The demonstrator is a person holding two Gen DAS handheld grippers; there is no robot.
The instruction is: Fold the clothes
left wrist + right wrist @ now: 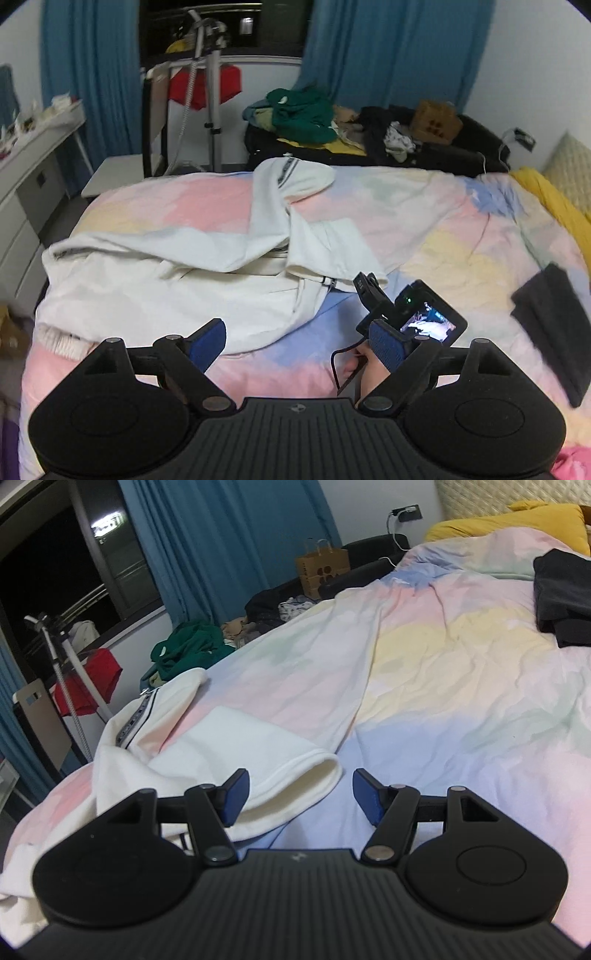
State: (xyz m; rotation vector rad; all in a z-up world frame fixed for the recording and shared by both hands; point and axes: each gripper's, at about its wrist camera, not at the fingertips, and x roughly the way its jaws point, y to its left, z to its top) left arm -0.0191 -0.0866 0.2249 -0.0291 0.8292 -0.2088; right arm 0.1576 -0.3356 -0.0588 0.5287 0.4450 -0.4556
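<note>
The white garment (177,280) lies rumpled across the pastel bed cover (443,236), filling the left and middle of the left wrist view, from about 9 o'clock to the centre. It looks like a soft, thick knit top: light, limp, likely to sag and drag wherever it is lifted, not slippery and not fragile. Its body runs left to right across the bed, while one striped part (288,173) reaches away toward 12 o'clock, so I judge the long axis to lie roughly along 9 to 3, though the folds hide the true outline. The left gripper (295,345) hovers near the hem at 6 o'clock with its jaws wide apart, holding nothing.

Further right, a sleeve ends in an open cuff (295,775); in the right wrist view it points toward 3 o'clock, its mouth gaping. The right gripper (299,794) sits just at that cuff, jaws spread, the left pad (234,794) over the cloth and nothing pinched. The cuff's doubled edge seems the firmest hold; a second hold at the shoulder or hem would keep the cloth flat.

A dark folded item (561,594) lies well apart at 2 o'clock.
</note>
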